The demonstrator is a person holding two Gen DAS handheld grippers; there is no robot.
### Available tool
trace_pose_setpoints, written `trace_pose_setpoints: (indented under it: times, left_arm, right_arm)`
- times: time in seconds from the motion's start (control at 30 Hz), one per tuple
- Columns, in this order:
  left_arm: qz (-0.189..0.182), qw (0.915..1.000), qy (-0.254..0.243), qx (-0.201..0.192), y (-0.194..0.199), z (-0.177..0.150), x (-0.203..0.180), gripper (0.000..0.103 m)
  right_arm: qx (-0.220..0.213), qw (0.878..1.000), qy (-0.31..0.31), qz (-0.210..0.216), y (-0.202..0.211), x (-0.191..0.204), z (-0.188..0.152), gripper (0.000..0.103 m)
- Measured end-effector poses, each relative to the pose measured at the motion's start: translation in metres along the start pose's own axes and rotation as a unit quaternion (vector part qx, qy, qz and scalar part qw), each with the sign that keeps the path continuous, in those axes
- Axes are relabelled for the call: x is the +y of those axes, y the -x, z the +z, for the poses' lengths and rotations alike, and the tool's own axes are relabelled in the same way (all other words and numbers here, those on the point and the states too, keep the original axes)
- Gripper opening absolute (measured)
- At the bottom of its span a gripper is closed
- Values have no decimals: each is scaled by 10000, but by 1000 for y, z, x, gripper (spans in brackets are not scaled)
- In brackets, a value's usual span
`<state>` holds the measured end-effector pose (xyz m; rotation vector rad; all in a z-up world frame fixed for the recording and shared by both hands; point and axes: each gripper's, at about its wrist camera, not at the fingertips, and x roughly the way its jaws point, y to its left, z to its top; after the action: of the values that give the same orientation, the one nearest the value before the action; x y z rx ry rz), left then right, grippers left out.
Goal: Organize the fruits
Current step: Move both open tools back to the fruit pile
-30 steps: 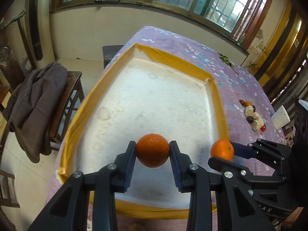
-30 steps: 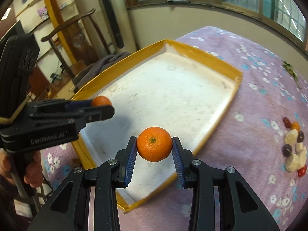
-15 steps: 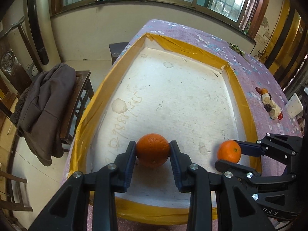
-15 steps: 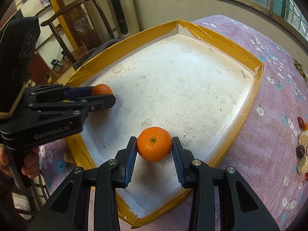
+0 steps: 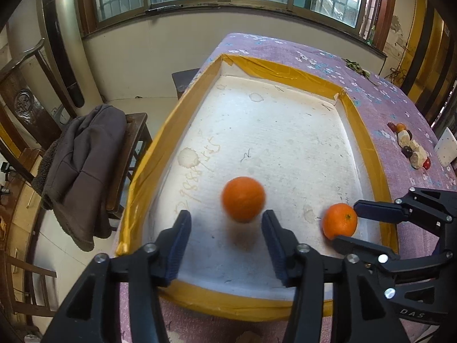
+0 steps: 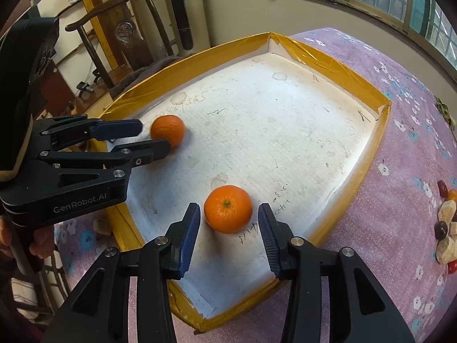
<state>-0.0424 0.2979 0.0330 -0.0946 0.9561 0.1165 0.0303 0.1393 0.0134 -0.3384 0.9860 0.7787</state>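
Observation:
A white foam tray (image 5: 285, 70) (image 6: 328, 60) with a yellow taped rim lies on the purple flowered tablecloth. One orange (image 5: 243, 198) (image 6: 168, 130), blurred, sits on the tray floor between the spread fingers of my left gripper (image 5: 225, 217) (image 6: 154, 136), whose jaws are opening; its pads stand clear of the fruit. A second orange (image 6: 228, 213) (image 5: 340, 221) rests near the tray's right rim. My right gripper (image 6: 229, 210) (image 5: 346, 224) straddles it with opening jaws and a thin gap on each side.
A row of small fruit pieces (image 5: 411, 148) (image 6: 445, 228) lies on the cloth right of the tray, next to a white card (image 5: 445, 150). Left of the table stands a wooden chair with a brown jacket (image 5: 80, 165) over it. A hand (image 6: 42, 245) holds the left gripper's handle.
Both grippers were shut on their oranges above the tray. They came down over it, the jaws have parted, and both oranges now lie free on the tray floor.

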Motion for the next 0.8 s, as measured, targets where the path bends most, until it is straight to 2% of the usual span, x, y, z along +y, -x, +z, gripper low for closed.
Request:
trace_pose_setpoints:
  times: [0.23, 0.3, 0.37, 0.8]
  left_arm:
    - [2, 9997, 252, -1, 11, -2, -1, 64]
    - [-39, 9995, 320, -23, 14, -2, -7, 66]
    - [-122, 9993, 344, -41, 17, 1, -16, 67]
    - [-705, 9973, -133, -161, 29, 17, -117, 81]
  right_arm:
    - [-355, 9992, -206, -12, 33, -12, -14, 46]
    - [-508, 9982, -297, -148, 47, -18, -21, 53]
    - [-655, 9968, -374, -274, 58, -25, -28, 66]
    - [-918, 9830, -1339, -859, 112, -98, -87, 69]
